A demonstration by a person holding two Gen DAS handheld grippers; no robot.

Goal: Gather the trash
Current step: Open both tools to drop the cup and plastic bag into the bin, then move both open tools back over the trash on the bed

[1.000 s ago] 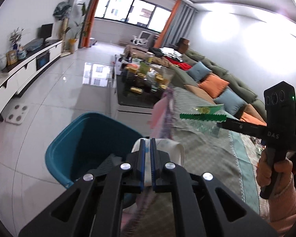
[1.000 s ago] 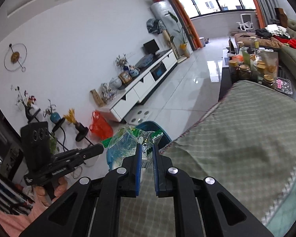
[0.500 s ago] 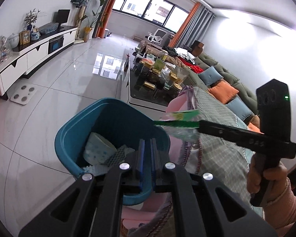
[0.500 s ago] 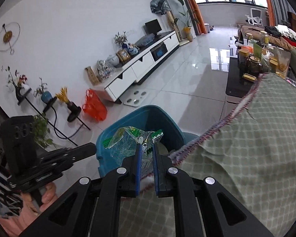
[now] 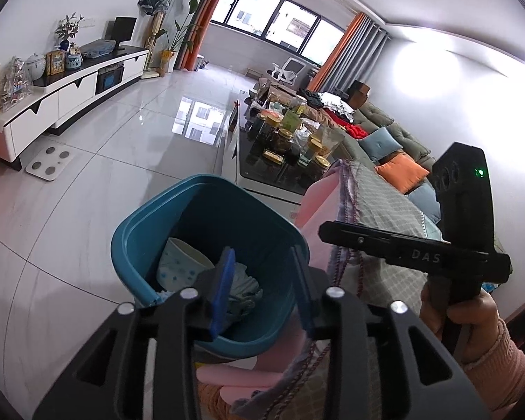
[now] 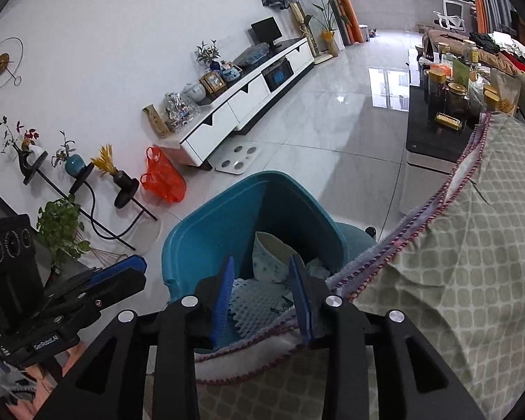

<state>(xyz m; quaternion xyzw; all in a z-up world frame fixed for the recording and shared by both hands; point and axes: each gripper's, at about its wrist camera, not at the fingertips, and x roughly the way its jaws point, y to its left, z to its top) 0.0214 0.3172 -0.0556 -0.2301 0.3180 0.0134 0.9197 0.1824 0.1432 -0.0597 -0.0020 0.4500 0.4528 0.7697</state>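
A teal waste bin (image 5: 147, 224) stands on the floor under both grippers, beside a table draped in a green patterned cloth (image 6: 455, 280). Inside the bin lie a dotted paper cup (image 5: 182, 262), crumpled pale paper (image 5: 243, 285) and a white foam net (image 6: 252, 301). My left gripper (image 5: 262, 290) hangs over the bin's mouth with its jaws opening and nothing between them. My right gripper (image 6: 262, 280) is over the bin's near edge, its jaws also opening and empty. In each wrist view the other gripper shows from the side: the right gripper (image 5: 327, 231) and the left gripper (image 6: 138, 267).
A dark coffee table (image 5: 262, 171) crowded with jars stands beyond the bin. A white TV cabinet (image 6: 248, 105) runs along the wall. A bathroom scale (image 6: 238, 157) and a red plastic bag (image 6: 164, 178) lie on the floor. A sofa with cushions (image 5: 399, 171) is at the right.
Both grippers came down over the bin and opened. The green wrapper is gone from the right jaws and the white scrap from the left jaws.
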